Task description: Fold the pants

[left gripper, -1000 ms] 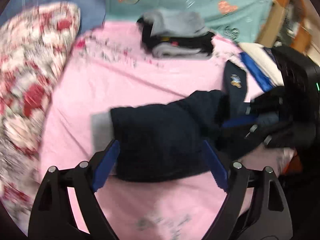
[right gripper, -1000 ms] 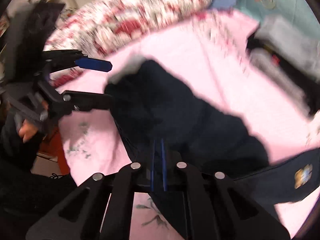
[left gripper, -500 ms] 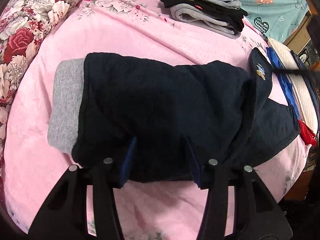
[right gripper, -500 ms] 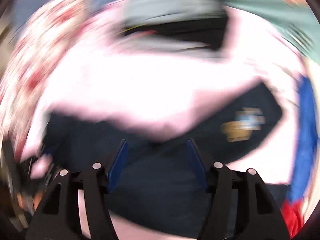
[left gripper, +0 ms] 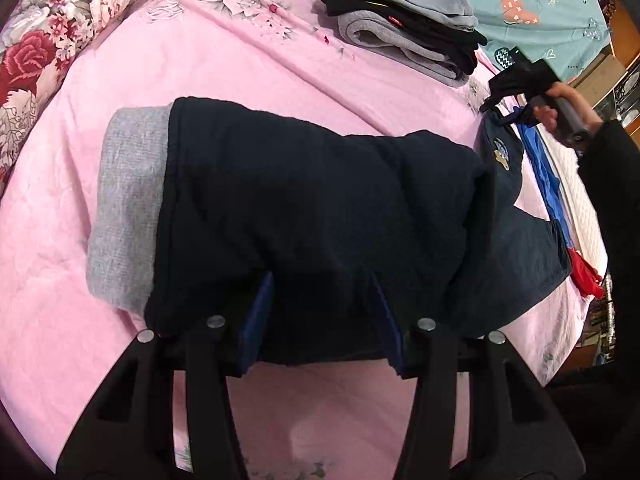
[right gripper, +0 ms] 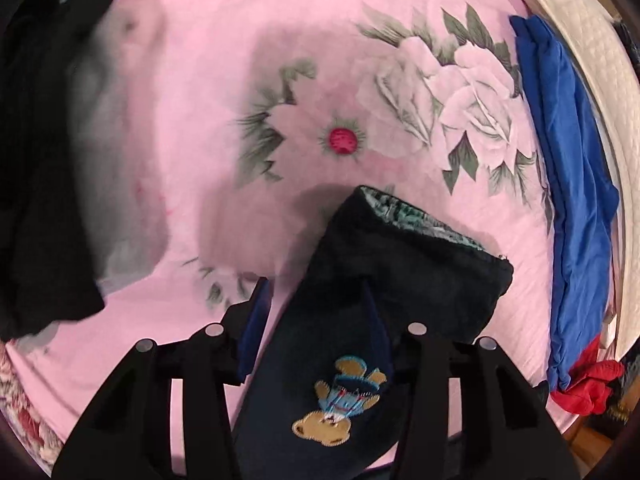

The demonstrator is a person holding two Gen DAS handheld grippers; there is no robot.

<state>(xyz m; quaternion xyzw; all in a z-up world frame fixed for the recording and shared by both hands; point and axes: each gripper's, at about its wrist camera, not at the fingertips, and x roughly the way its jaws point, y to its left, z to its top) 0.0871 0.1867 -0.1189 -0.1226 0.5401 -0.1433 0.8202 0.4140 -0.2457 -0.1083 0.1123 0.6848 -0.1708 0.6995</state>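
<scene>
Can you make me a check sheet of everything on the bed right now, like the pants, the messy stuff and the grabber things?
Surface: pink flowered bedspread, a bit wrinkled.
Job's things: dark navy pants, folded over, grey lining showing at one end; the leg with the bear patch sticks out flat.
Clutter: stack of folded clothes; blue cloth and red cloth at the bed's edge.
Grippers: left gripper open astride the pants' near edge; right gripper open over the bear-patch leg.
Cables: nothing seen.
Surroundings: rose-print quilt; teal sheet.
</scene>
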